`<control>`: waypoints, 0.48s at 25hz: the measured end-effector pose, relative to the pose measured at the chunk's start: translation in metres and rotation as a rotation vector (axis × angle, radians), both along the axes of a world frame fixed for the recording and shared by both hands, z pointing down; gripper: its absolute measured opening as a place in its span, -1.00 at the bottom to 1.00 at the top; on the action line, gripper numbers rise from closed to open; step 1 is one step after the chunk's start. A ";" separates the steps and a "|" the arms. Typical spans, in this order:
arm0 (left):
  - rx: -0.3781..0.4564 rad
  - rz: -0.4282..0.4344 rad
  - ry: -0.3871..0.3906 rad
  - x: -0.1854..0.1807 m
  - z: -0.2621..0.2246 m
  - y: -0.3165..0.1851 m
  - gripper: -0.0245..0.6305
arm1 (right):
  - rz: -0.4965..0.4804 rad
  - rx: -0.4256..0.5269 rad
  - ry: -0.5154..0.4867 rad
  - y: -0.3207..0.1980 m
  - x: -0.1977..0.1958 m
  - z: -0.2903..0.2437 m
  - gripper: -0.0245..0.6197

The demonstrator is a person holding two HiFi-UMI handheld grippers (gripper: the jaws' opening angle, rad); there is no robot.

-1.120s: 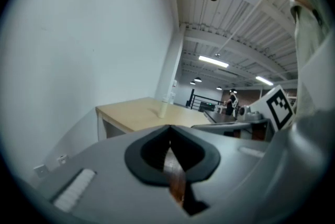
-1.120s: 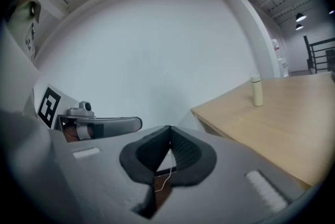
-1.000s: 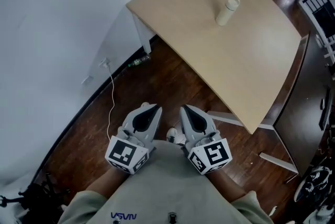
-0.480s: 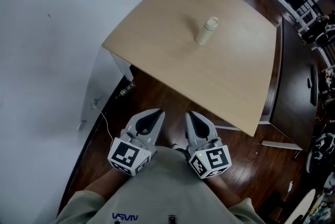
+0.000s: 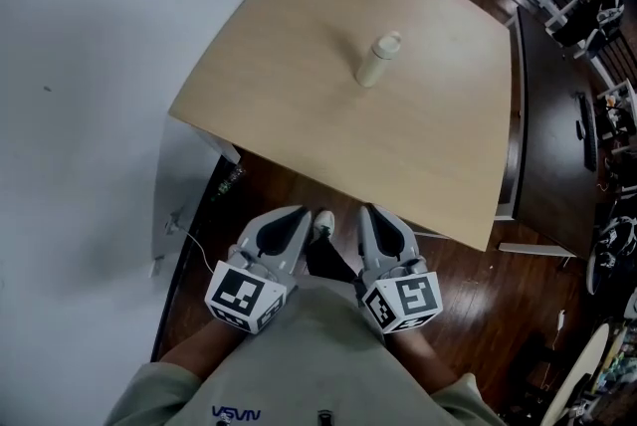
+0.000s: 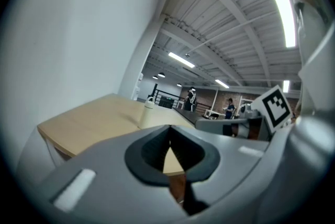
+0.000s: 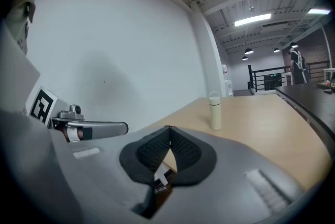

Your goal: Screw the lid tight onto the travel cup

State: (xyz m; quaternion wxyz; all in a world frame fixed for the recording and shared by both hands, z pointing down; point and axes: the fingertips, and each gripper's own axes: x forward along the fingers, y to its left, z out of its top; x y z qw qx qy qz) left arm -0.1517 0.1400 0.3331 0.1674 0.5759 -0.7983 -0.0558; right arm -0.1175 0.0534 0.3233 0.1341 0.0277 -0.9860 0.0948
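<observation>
Holding both grippers low against the waist: one person in a pale shirt [image 5: 299, 364], standing short of the table.

1. Left gripper [image 5: 296, 213]. Jaws pressed together, tips meeting, nothing pinched between them [image 6: 168, 133]. Marker cube [image 5: 244, 297] at its rear, next to the shirt.
2. Right gripper [image 5: 370, 213]. Just beside the left gripper and parallel to it. Jaws likewise pressed together and holding nothing [image 7: 168, 133]. Marker cube [image 5: 401, 302] at its rear.
3. White shoe [image 5: 323, 222]. Below and between the two gripper tips, on the dark wood floor [image 5: 289, 185].
4. White cable [image 5: 185, 232]. On the floor to the left of the left gripper, near the white wall [image 5: 90, 66].
5. Light wood table [image 5: 289, 66]. Near edge just ahead of both gripper tips, the top running on well beyond them.
6. Travel cup [image 5: 370, 68]. Cream, upright on the tabletop, well apart from both grippers and untouched. It stands ahead of them, a little right of the left gripper's line [image 6: 147, 114] and a little left of the right gripper's [image 7: 214, 112]. Lid [image 5: 388, 44] sits on top; how tight cannot be told.
7. Dark desk [image 5: 547, 135]. Beyond the table's right side, far right of the right gripper.
8. Black railing [image 7: 264, 81] and two distant figures [image 6: 191, 98], past the table's far end.
</observation>
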 end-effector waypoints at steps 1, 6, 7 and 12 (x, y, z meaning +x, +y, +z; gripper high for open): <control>-0.006 0.005 -0.003 -0.004 0.000 -0.005 -0.92 | 0.004 -0.004 -0.003 -0.006 -0.004 0.001 -0.93; -0.042 -0.001 -0.027 -0.047 0.018 -0.037 -0.92 | -0.002 -0.037 -0.011 -0.048 -0.047 0.025 -0.66; -0.055 -0.004 -0.037 -0.058 0.019 -0.042 -0.92 | -0.002 -0.036 -0.012 -0.056 -0.057 0.028 -0.62; -0.100 -0.055 -0.070 -0.119 0.010 -0.072 -0.92 | -0.015 -0.019 0.012 -0.105 -0.115 0.034 -0.53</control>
